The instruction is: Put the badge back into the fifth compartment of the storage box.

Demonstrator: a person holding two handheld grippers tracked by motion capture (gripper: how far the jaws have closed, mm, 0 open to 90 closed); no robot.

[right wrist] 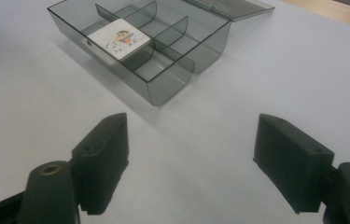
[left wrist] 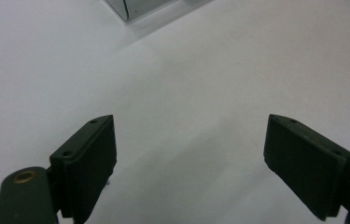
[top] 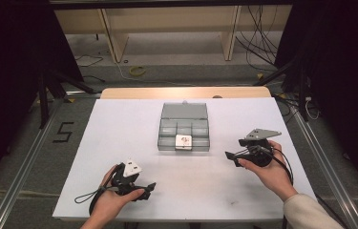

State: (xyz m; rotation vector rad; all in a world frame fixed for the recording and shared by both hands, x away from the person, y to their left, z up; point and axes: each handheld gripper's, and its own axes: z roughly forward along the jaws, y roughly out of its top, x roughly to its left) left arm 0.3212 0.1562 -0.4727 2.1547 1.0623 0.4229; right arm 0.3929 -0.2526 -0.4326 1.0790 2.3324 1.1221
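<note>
The box (top: 184, 128) sits near the middle of the white counter (top: 119, 143), a clear grey case with dividers and its lid (top: 184, 110) thrown open toward the far side. In the middle compartment of the near row lies a small white tile (top: 184, 141) with a coloured picture on its face, flat and face up; the right gripper view shows it (right wrist: 120, 39) resting between two dividers. The other compartments look bare as far as the pictures tell.

Judged from how things lie, the tile is already in its place and what seems left is to shut the lid, or else the tile is about to be taken out; the pictures cannot settle which. Either way no grasp is under way.

The right tongs (top: 232, 158) hover to the right of the box, near it but apart, pointed toward it, jaws spread wide with nothing between them (right wrist: 191, 158). The left tongs (top: 149, 189) are lower left, well apart from the box near the counter's front edge, also spread and empty (left wrist: 189, 158), with a corner of the box (left wrist: 130, 9) showing at the top of the left gripper view
</note>
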